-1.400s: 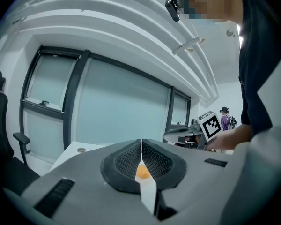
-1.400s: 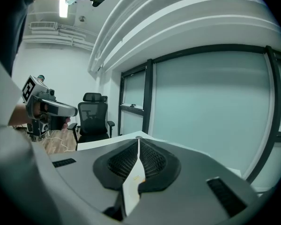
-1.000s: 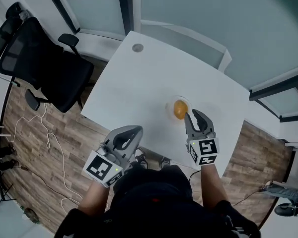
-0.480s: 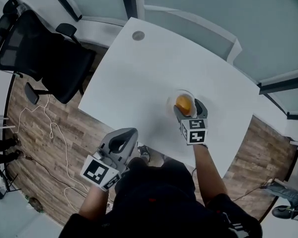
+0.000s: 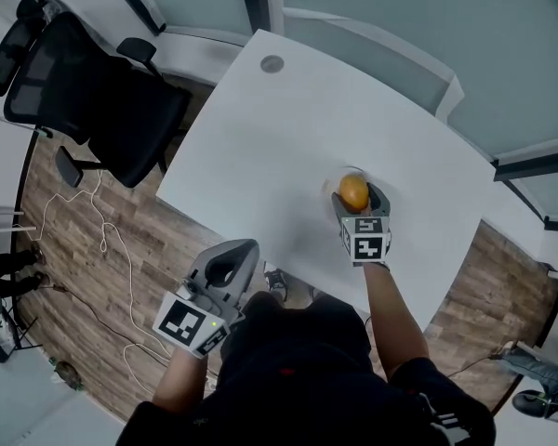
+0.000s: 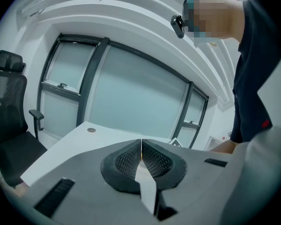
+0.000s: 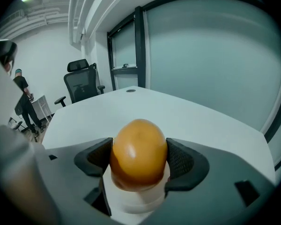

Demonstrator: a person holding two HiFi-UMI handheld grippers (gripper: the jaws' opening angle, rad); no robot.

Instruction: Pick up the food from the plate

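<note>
An orange sits on a small white plate near the right side of the white table. My right gripper reaches over the plate from the near edge. Its jaws stand wide, one on each side of the orange. In the right gripper view the orange fills the gap between the two dark pads, which sit close against its sides, and the plate shows beneath it. My left gripper hangs off the table's near edge with its jaws together and nothing in them.
A black office chair stands at the table's left on the wood floor. A round cable grommet sits at the table's far corner. Glass walls run behind the table. A white cable trails across the floor. A person stands far off.
My right gripper moved forward over the plate and now has the orange between its jaws. The left gripper stayed below the table edge.
</note>
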